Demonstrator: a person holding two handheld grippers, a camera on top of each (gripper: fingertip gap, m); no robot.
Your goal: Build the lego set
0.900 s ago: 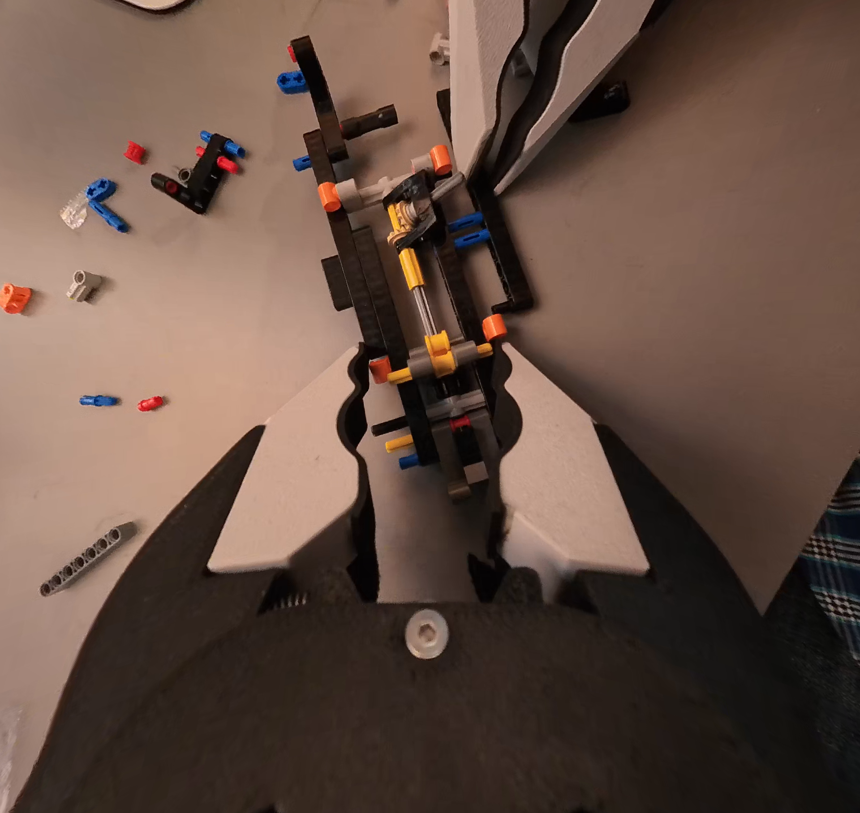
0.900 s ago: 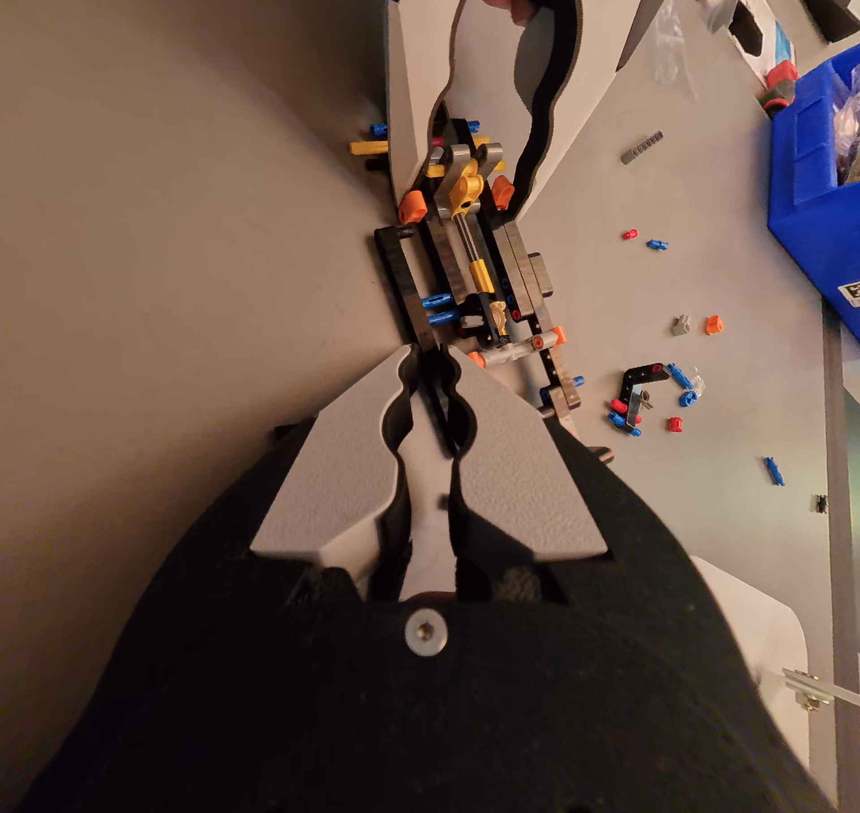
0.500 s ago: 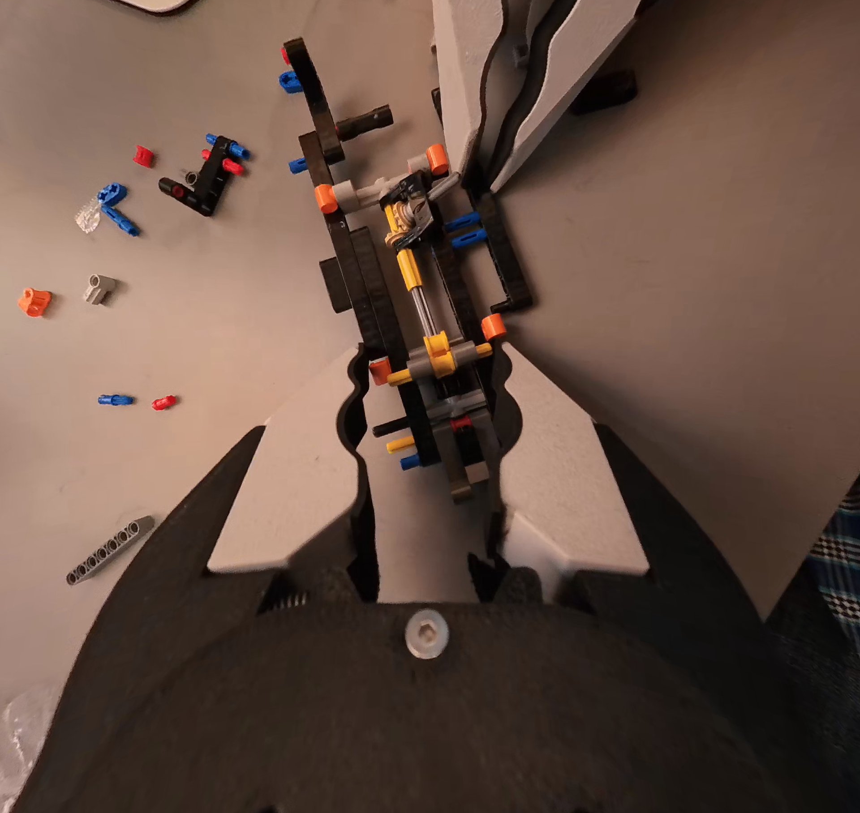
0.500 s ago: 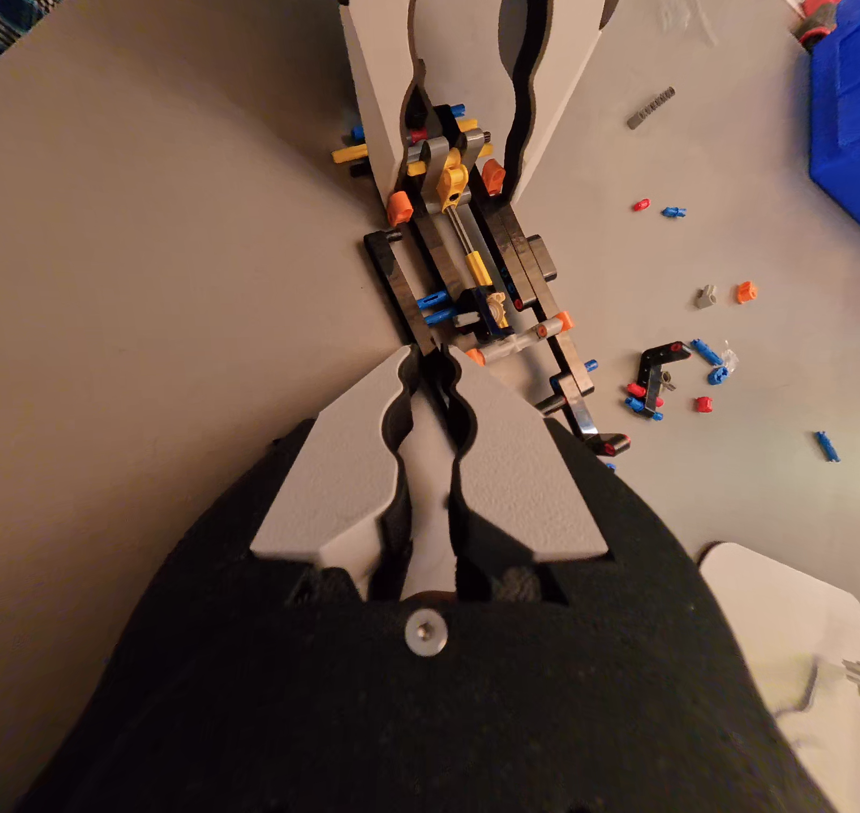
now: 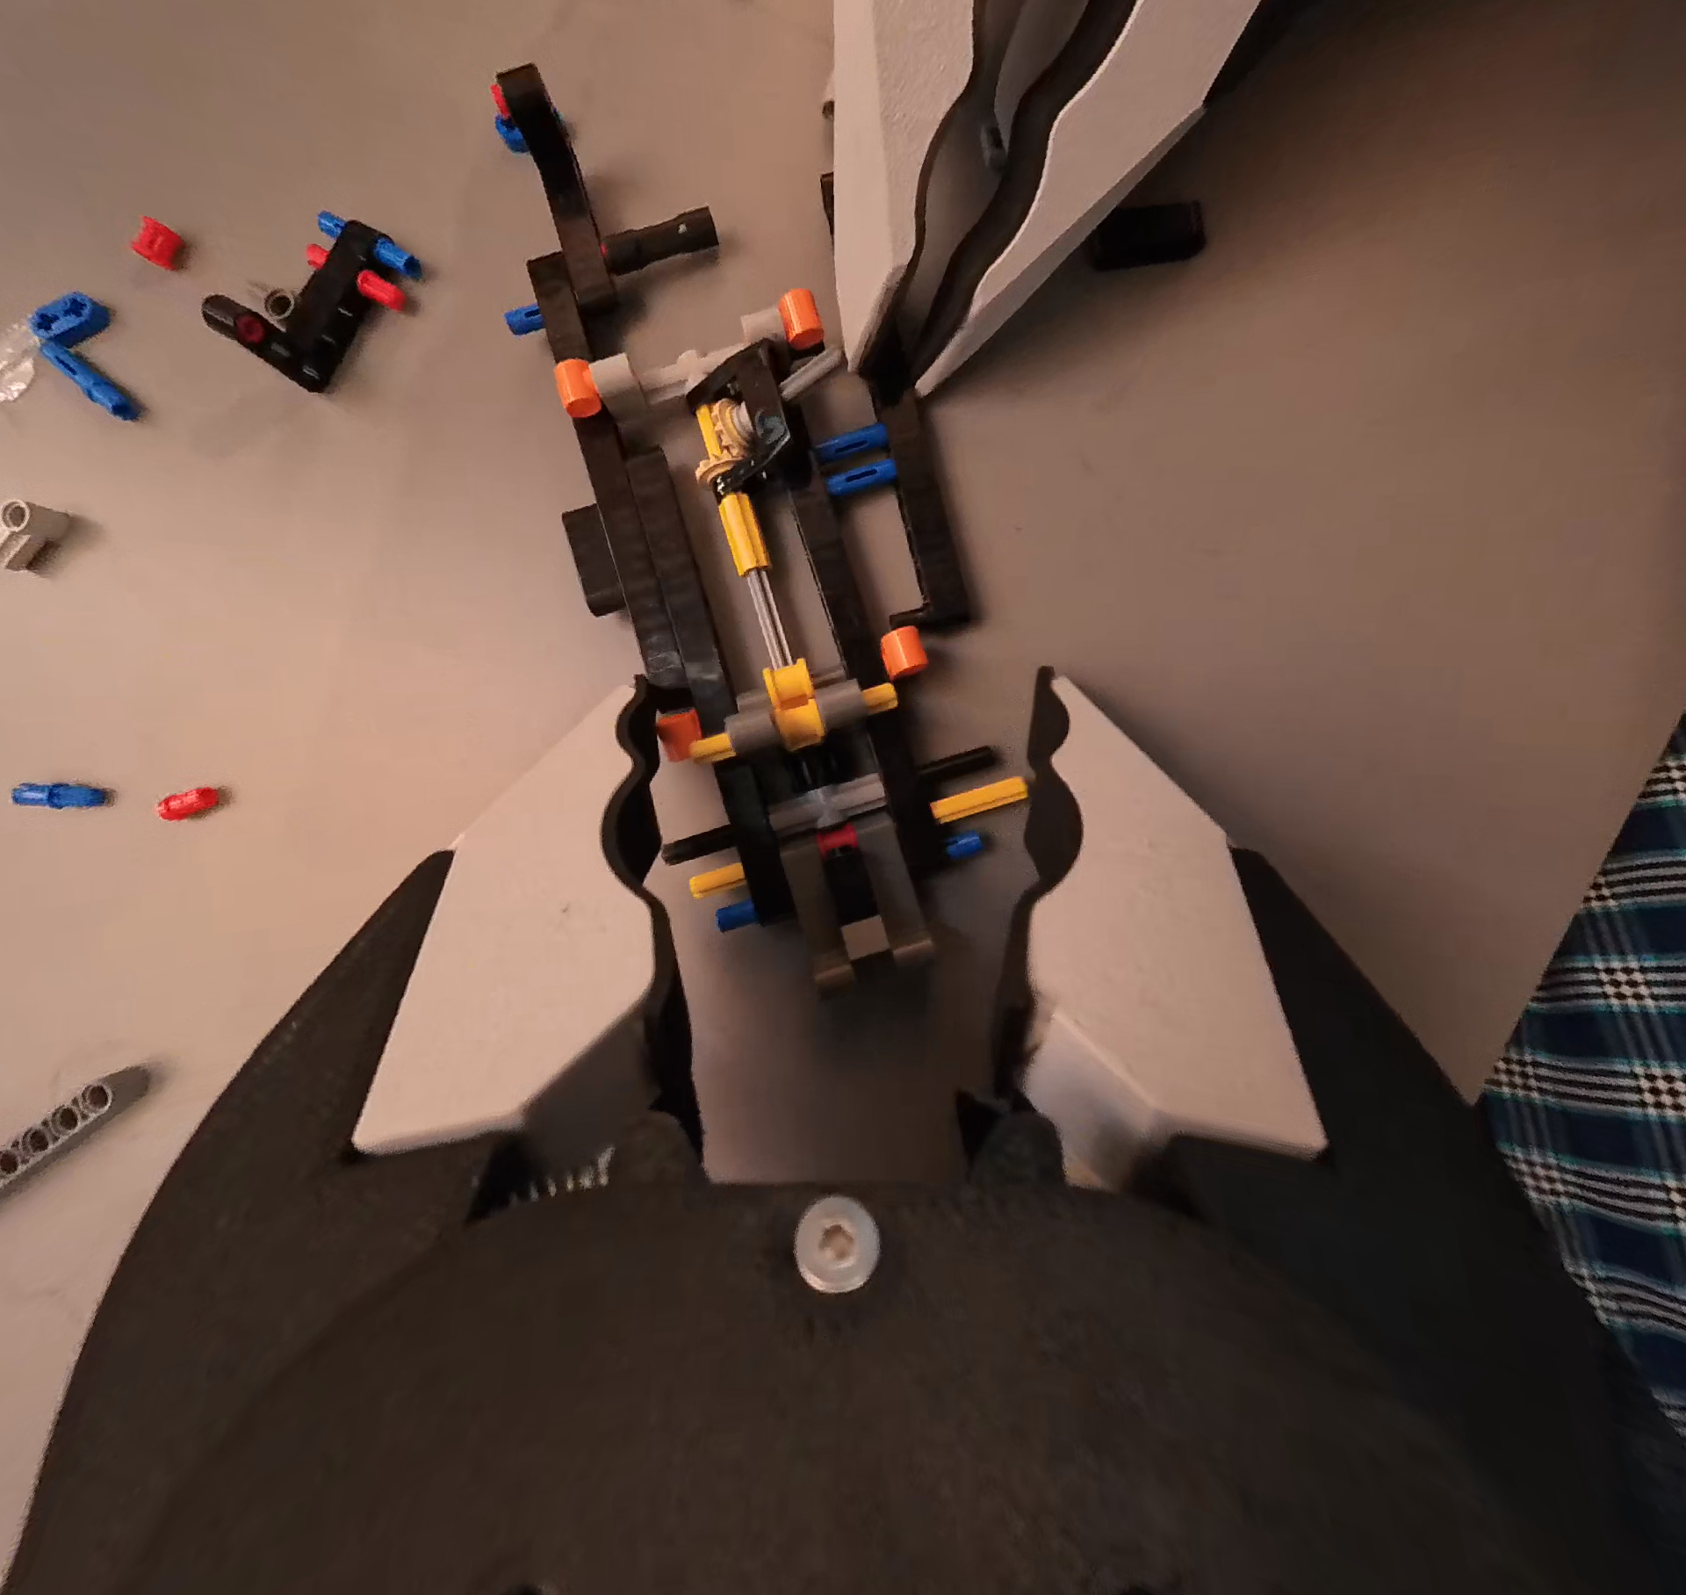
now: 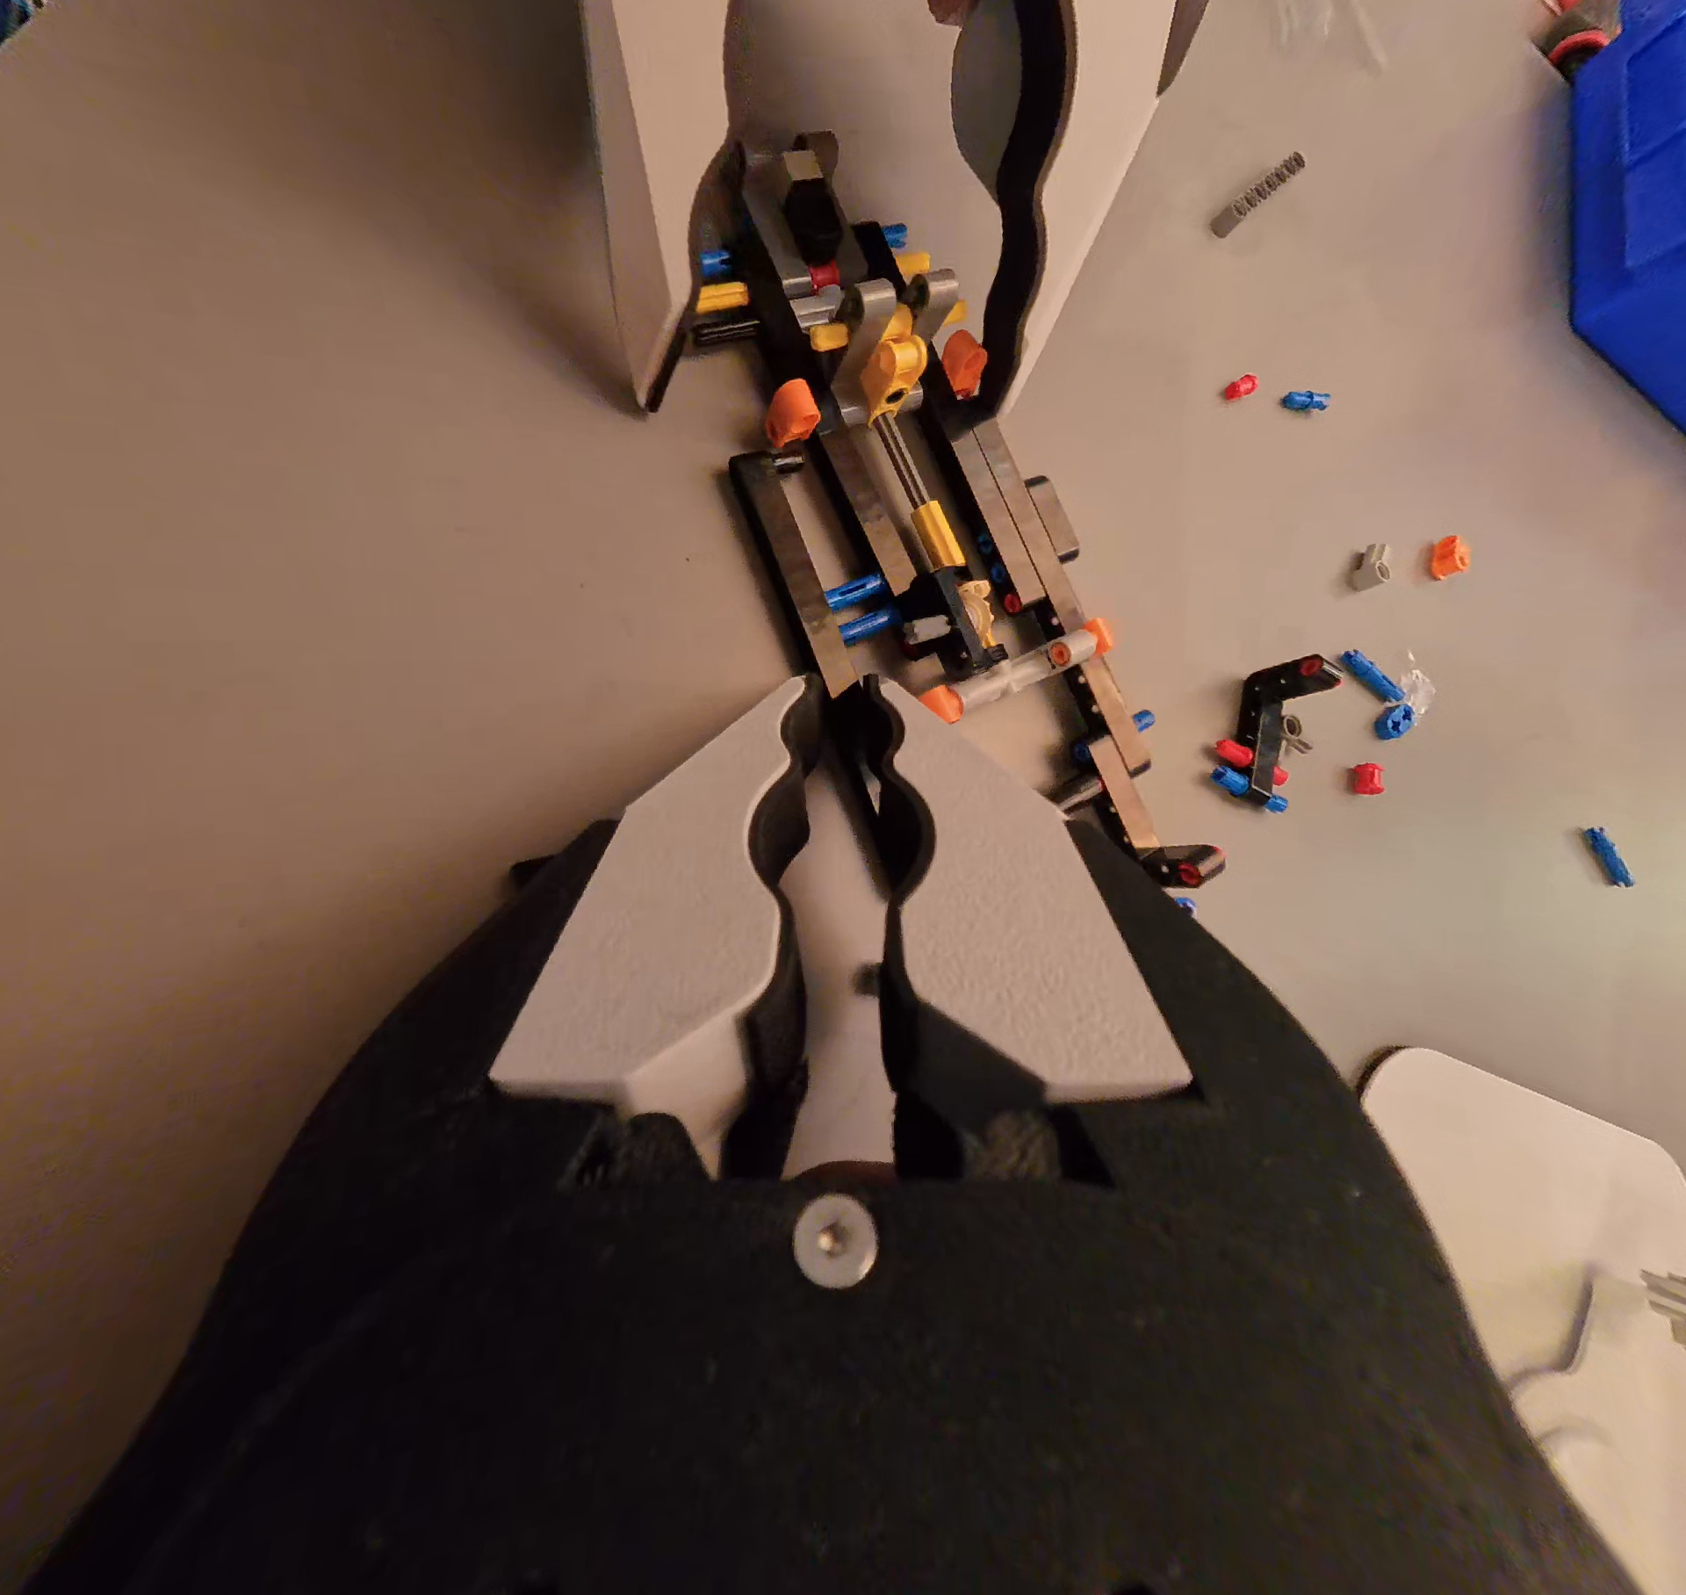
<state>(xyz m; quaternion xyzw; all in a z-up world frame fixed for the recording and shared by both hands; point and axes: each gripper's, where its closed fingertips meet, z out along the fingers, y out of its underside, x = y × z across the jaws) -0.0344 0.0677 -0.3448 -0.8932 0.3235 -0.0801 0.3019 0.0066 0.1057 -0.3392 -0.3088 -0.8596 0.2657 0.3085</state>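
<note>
Since the earlier frames the left gripper has spread its white fingers – they were clamped on the near end of the long black, yellow and grey lego beam-and-pin assembly and now stand apart on either side of it, the right one clear of the protruding yellow axle. The left finger looks just beside an orange bush; whether it touches, I cannot tell.

That assembly lies on the bare grey table, near the edge where a person's plaid sleeve shows. The right gripper is closed tight on the thin black side beam at the opposite end, so it alone holds the model.

Risks, as I judge them: with one narrow pinch on a single outer beam, any lift or twist could lever that beam off its blue pins – or let the whole frame swing and drop. Sliding it toward the table edge could tip it off. The loose red and blue pins and the small black angled sub-assembly to the left could be scattered by a swinging frame.
</note>
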